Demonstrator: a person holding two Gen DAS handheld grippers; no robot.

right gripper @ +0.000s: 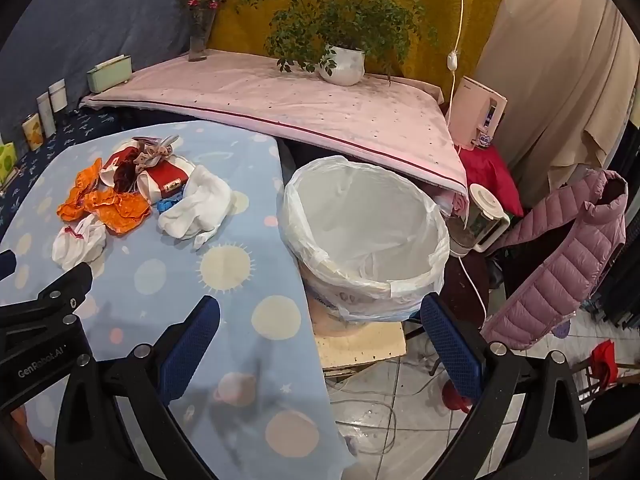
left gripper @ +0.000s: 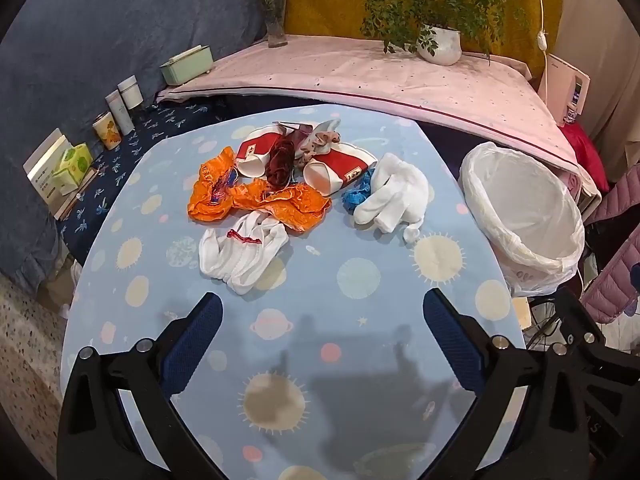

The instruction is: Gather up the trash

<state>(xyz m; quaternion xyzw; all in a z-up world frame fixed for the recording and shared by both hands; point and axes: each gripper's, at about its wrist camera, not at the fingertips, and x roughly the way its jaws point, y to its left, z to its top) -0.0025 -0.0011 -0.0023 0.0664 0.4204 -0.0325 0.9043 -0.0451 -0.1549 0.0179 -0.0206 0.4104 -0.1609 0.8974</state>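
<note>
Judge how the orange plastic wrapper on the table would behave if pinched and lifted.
The orange wrapper looks thin and crumpled, so probably light and floppy, sagging from one pinch. Its glossy surface may slip. It touches the paper cups, which might shift.

The only wording that could be read was "GenRobot.AI", printed in white on the black body of the left gripper [right gripper: 8,260] at the right wrist view's left edge. Labels on the red paper cups [left gripper: 340,170] and boxes [left gripper: 72,166] stayed illegible.

Left gripper [left gripper: 322,312] and right gripper [right gripper: 320,314] both hover with jaws spread wide, holding nothing.
</note>
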